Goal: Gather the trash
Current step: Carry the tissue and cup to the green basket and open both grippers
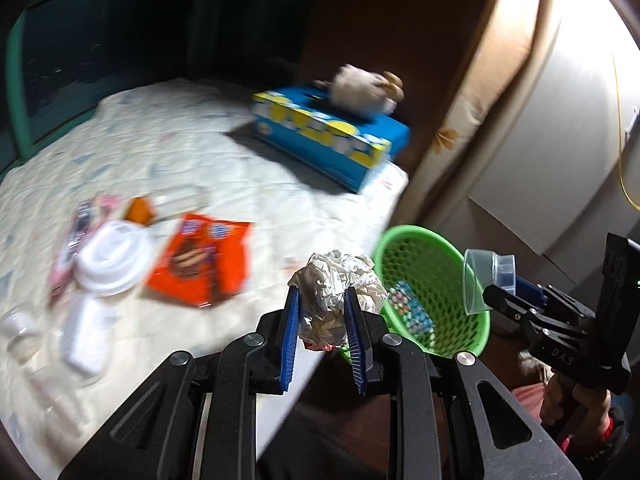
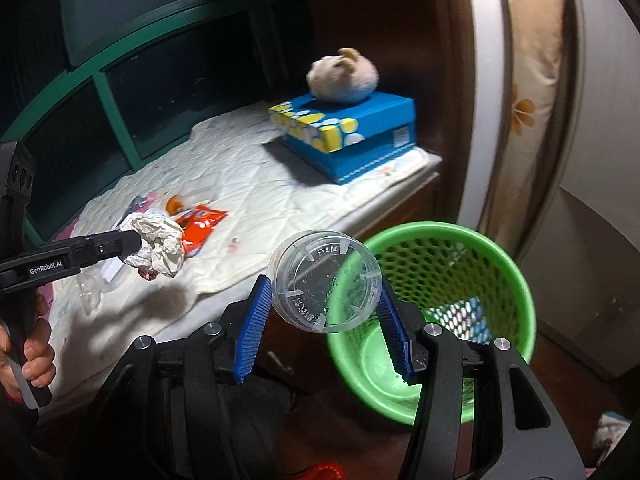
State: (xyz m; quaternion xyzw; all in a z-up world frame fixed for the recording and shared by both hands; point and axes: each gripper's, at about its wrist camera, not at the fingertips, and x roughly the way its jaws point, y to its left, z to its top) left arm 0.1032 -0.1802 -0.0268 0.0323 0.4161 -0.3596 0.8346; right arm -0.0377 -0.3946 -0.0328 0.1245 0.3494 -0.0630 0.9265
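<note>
My left gripper (image 1: 322, 300) is shut on a crumpled paper ball (image 1: 340, 280) and holds it over the bed's edge, just left of the green mesh basket (image 1: 460, 320). The ball also shows in the right wrist view (image 2: 158, 242). My right gripper (image 2: 320, 292) is shut on a clear plastic cup (image 2: 324, 280), held above the near rim of the basket (image 2: 508, 292). From the left wrist view the cup (image 1: 480, 276) hangs over the basket's right rim. A colourful wrapper (image 1: 412, 308) lies inside the basket.
On the white quilt (image 1: 200, 152) lie an orange snack bag (image 1: 204, 260), a white lid (image 1: 114, 258), small wrappers and clear plastic pieces (image 1: 24, 332). A blue tissue box (image 1: 332, 136) with a plush toy (image 1: 364, 90) sits at the back. A curtain (image 2: 528, 80) hangs right.
</note>
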